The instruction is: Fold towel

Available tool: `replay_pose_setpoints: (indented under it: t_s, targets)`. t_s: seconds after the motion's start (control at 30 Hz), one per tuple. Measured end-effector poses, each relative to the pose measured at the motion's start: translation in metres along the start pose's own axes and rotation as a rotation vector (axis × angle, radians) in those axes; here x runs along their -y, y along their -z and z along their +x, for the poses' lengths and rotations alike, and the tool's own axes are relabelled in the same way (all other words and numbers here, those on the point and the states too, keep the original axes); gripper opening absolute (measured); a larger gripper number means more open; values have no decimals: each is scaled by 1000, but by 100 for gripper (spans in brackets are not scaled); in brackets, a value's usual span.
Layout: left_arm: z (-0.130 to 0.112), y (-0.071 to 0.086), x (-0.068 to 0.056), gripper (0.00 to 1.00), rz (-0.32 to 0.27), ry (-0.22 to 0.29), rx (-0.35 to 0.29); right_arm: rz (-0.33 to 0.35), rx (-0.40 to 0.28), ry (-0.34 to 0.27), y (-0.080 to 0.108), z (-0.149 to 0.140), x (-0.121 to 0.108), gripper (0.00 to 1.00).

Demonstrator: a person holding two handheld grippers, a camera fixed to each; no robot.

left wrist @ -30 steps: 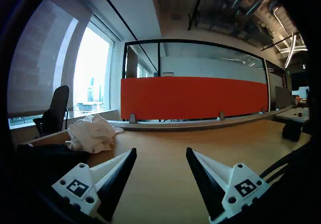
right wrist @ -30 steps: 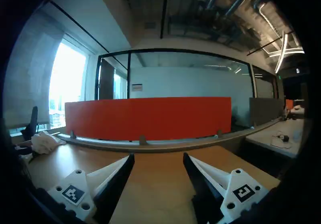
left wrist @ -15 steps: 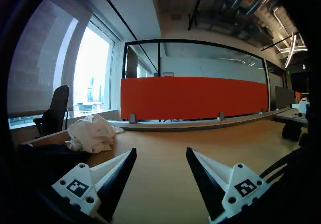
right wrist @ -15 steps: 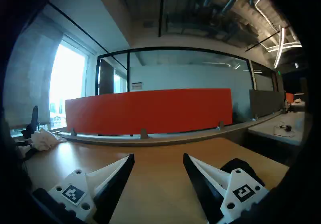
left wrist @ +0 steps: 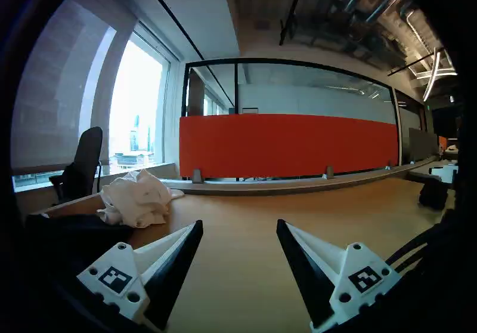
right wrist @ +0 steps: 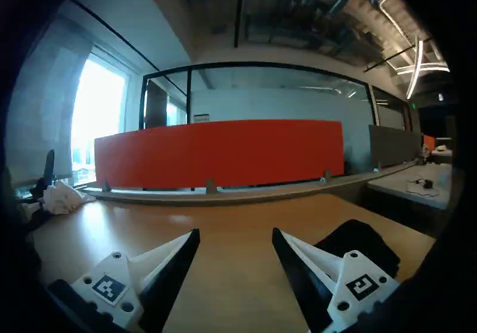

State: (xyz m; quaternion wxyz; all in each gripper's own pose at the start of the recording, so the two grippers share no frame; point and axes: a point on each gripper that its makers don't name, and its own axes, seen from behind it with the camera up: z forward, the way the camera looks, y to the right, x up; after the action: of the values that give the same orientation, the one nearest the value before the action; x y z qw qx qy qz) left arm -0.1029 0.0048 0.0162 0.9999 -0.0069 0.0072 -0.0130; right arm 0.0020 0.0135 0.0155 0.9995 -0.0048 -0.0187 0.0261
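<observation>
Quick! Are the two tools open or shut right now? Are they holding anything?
Left tool: open, holding nothing.
Right tool: open, holding nothing.

White towel (left wrist: 136,199), crumpled in a heap on the wooden desk (left wrist: 250,237).

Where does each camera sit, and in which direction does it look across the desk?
Left gripper view: low over the wooden desk, riding on the open left tool; it faces the red divider, with the crumpled towel near on its left and a chair beyond that.
Right gripper view: low over the same desk, riding on the open right tool; it also faces the red divider, with the towel far off to the left and a black object close on the right.
Shared: desk, red divider, towel, window.
</observation>
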Motion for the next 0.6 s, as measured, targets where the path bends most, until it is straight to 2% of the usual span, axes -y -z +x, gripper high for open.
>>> replay_pose_setpoints:
  t_s: [0.6]
  targets:
    - [0,0,0,91,0,0,0,4,-21,-1,8,-7,0,93]
